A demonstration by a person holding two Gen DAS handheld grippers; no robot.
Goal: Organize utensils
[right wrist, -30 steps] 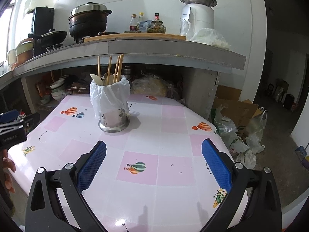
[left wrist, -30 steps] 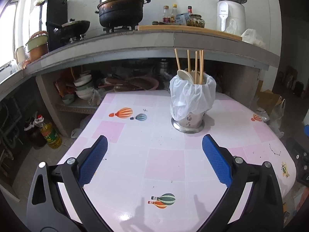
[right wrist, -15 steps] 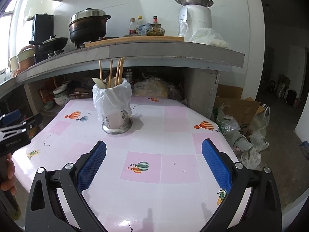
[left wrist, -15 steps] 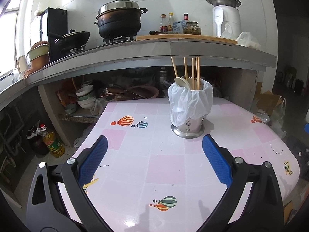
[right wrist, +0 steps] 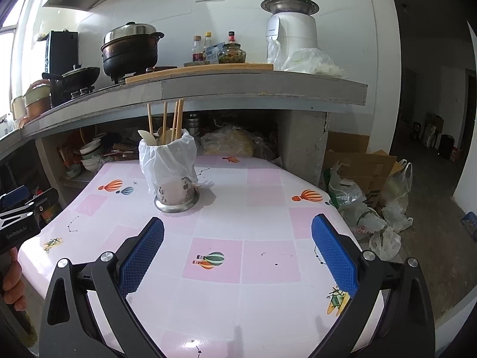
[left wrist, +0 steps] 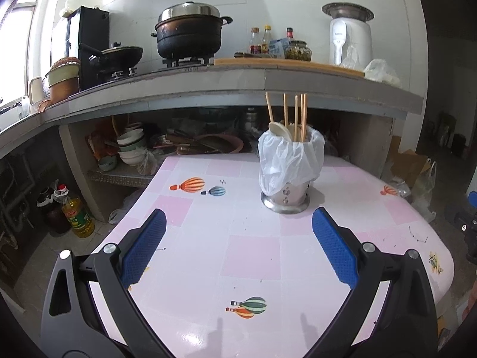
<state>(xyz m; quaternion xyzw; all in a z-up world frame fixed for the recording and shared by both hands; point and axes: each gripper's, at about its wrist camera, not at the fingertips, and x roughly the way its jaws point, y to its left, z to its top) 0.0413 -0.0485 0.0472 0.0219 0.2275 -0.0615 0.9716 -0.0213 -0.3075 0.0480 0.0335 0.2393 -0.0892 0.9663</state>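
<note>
Left wrist view: the table carries a pink-and-white checked cover printed with hot-air balloons. Behind it runs a concrete counter bearing a black pot, a wok, bottles and a white appliance; bowls sit on the shelf beneath. The metal utensil holder, draped with a white plastic bag, stands upright on the table, holding chopsticks and a spoon. The left gripper is spread wide, empty. Compared with one second ago, the holder appears slightly farther off

Right wrist view: the utensil holder stands left of centre on the table; cardboard and plastic bags litter the floor at right. The right gripper is released, empty. The left gripper's body shows at the left edge
</note>
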